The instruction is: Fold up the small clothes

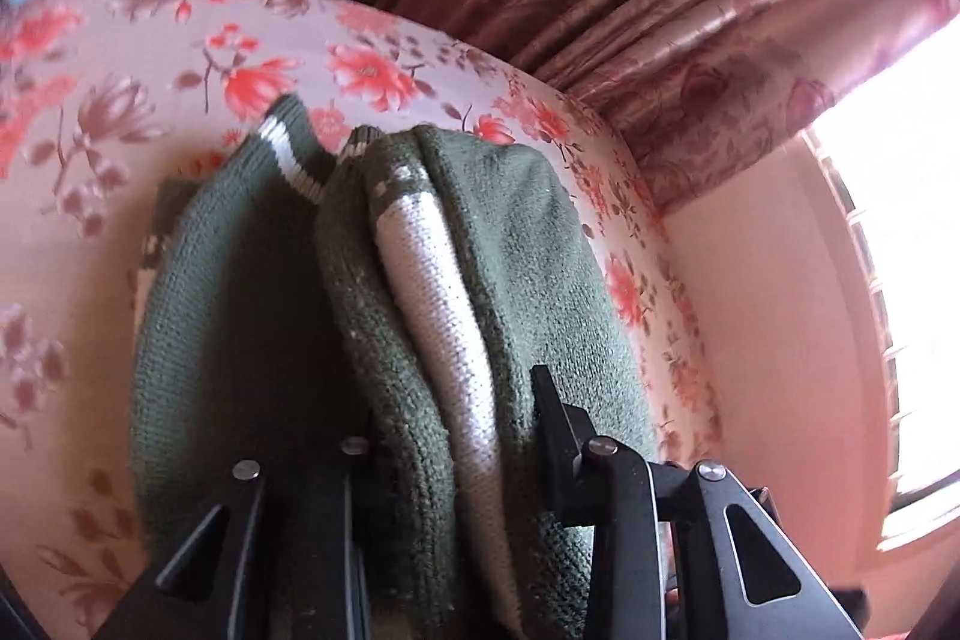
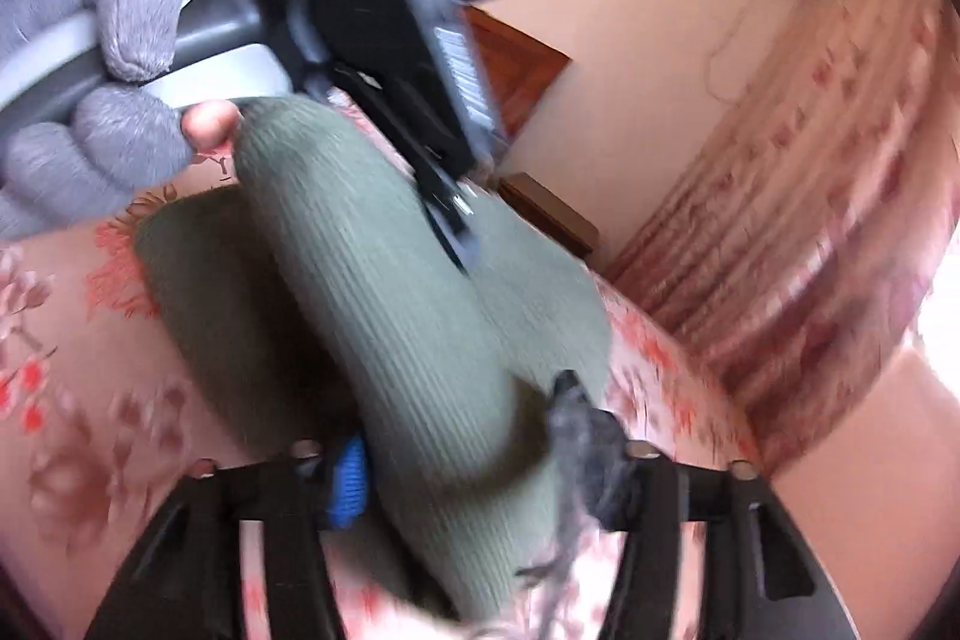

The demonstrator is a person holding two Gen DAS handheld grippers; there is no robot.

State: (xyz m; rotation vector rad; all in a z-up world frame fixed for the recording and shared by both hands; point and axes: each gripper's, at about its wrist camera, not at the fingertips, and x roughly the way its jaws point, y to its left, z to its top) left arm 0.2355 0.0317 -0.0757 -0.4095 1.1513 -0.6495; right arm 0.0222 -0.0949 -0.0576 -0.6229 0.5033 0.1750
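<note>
2 tongs on green knit garment (image 1: 456, 292) over floral bed (image 1: 180, 58) | left tongs (image 1: 450, 436) — pinching bunched fold | right tongs (image 2: 462, 454) — spread around sleeve, grip unclear | gloved hand (image 2: 102, 58) holds left tool

The left claw (image 1: 444, 436) angles downward, its jaws clamped together. A gloved hand (image 2: 90, 100) grips its handle. The right claw (image 2: 462, 454) also tilts down, jaws well apart.

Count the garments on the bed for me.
1: the green knit sweater, bunched above the floral bedsheet, running between the left tongs and the right tongs. Others may lie outside both views.
</note>
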